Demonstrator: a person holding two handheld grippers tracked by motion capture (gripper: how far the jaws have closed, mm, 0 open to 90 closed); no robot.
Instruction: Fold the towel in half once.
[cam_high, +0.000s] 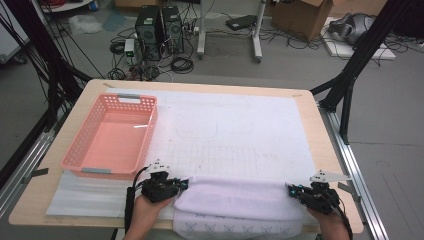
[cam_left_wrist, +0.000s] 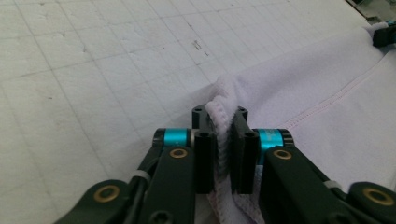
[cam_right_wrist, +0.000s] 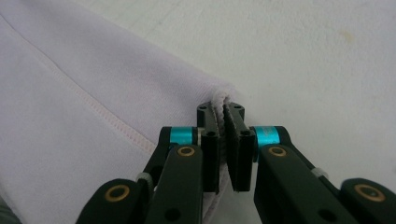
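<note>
The counter (cam_high: 300, 107) carries a pink basket (cam_high: 112, 135) at far left and a white fleece garment (cam_high: 235, 197) folded along the near edge. It looks soft, light and limp — best held at its hemmed corners. Left tongs (cam_left_wrist: 225, 140) and right tongs (cam_right_wrist: 224, 140) each pinch one corner.

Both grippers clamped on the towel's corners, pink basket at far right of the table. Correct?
Not quite: the pink basket sits at the far left, as the high view shows. The left gripper and right gripper are each shut on a corner of the towel.
</note>
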